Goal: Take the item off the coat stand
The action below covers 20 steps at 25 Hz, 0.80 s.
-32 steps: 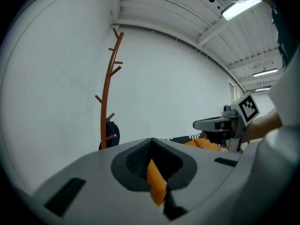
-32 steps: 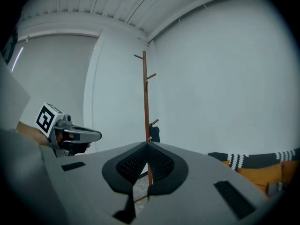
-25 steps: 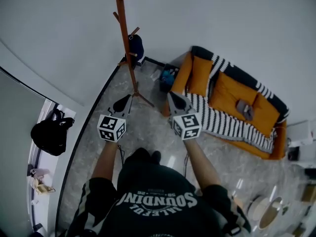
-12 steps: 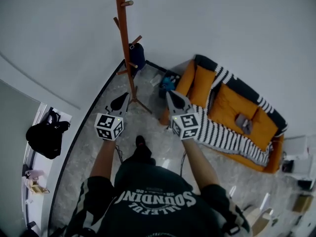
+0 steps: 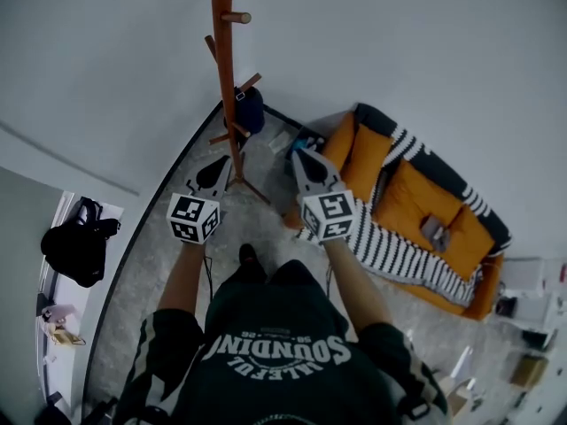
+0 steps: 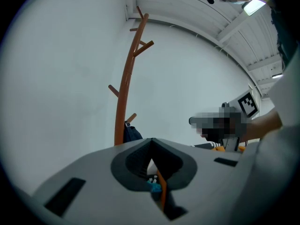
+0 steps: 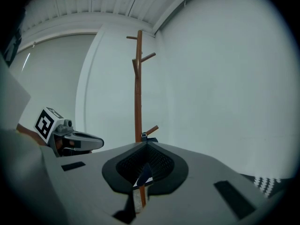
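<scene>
Nearest: left gripper (image 5: 217, 171) and right gripper (image 5: 303, 159), both clenched tight, holding nothing, aimed at the coat stand (image 5: 226, 87). Looks like the walking-up step, with the stand not yet in reach. Farther off: dark bag (image 5: 250, 109), hung from a low peg (image 5: 252, 81) on the stand's far side. Long side up and down, top at the peg, bottom toward the floor (image 5: 266, 228). Next, probably: step close, open up, pinch the bag's top, lift off the peg.

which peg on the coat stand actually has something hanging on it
The peg partway up the coat stand, on its right in the head view. A dark blue bag hangs from it; every other peg is bare.
</scene>
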### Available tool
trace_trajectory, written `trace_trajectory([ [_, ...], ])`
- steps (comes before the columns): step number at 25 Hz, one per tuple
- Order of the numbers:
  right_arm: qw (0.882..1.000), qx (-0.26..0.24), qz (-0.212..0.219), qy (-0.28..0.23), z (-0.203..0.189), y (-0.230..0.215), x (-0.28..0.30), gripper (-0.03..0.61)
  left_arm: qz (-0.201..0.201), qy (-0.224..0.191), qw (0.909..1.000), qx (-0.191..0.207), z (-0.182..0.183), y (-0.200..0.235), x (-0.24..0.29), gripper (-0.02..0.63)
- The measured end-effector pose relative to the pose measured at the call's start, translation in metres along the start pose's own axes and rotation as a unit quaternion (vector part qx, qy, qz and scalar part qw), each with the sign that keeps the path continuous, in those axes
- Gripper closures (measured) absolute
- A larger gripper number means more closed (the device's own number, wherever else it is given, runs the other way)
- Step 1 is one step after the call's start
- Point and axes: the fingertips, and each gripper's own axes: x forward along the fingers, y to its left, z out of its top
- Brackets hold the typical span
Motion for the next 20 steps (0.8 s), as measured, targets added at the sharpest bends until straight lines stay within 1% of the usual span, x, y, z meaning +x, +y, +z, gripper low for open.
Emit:
trace_trajectory([
  [6,0.999,-0.003,0.031,-0.008,0.002,-0.014,0.021,0.58,0.027,0.002,0.9996,-0.009,0.004,0.007,0.018,0.614],
  [11,0.997,-0.015,0.072,0.002,0.007,-0.02,0.029,0.579,0.056,-0.004,0.9982,-0.019,0.013,0.005,0.027,0.614],
  [14,0.996,-0.02,0.086,0.001,0.006,-0.024,0.034,0.579,0.069,-0.003,0.9974,-0.022,0.014,0.003,0.03,0.614],
  [17,0.995,-0.023,0.094,-0.011,0.004,-0.027,0.039,0.578,0.079,0.0,0.9967,-0.021,0.014,0.004,0.032,0.614],
  [19,0.995,-0.02,0.097,-0.015,0.003,-0.027,0.042,0.574,0.086,0.001,0.9961,-0.021,0.014,0.005,0.031,0.614],
  [20,0.995,-0.016,0.099,-0.015,0.003,-0.027,0.043,0.559,0.089,0.002,0.9958,-0.021,0.013,0.006,0.031,0.614],
])
